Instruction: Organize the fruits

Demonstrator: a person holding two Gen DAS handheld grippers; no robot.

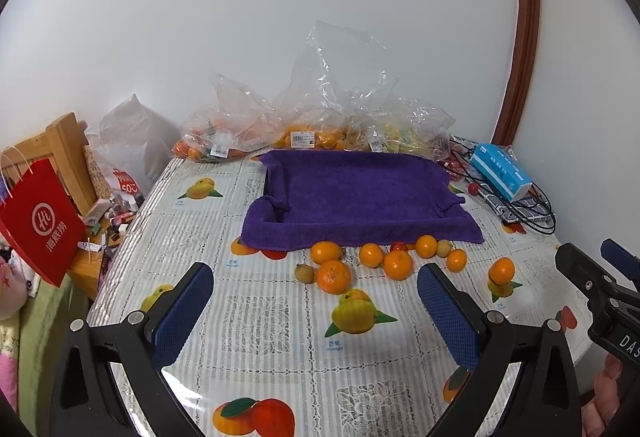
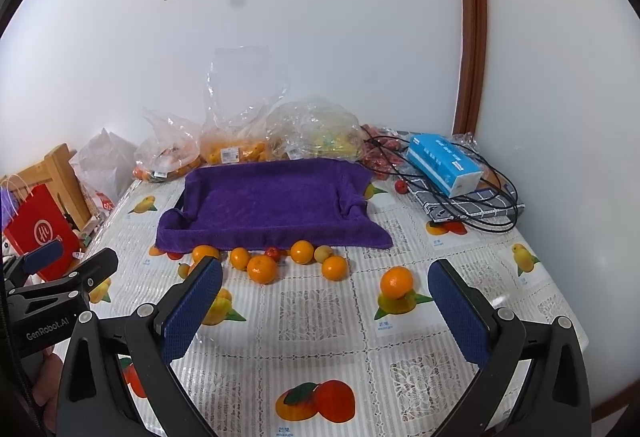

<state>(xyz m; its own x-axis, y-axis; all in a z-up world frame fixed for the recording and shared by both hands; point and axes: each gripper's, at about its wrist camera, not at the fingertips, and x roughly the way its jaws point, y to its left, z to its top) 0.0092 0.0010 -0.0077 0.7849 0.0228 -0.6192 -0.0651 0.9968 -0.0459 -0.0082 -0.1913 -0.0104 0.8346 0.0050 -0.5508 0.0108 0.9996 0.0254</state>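
Both my grippers, left gripper and right gripper, hang spread wide and empty over the table. Oranges sit loose mid-table, along the purple towel tray's near edge.

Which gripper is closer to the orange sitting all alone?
Right. The right gripper has the lone orange just ahead between its fingers; the left gripper sits off to the orange's left.
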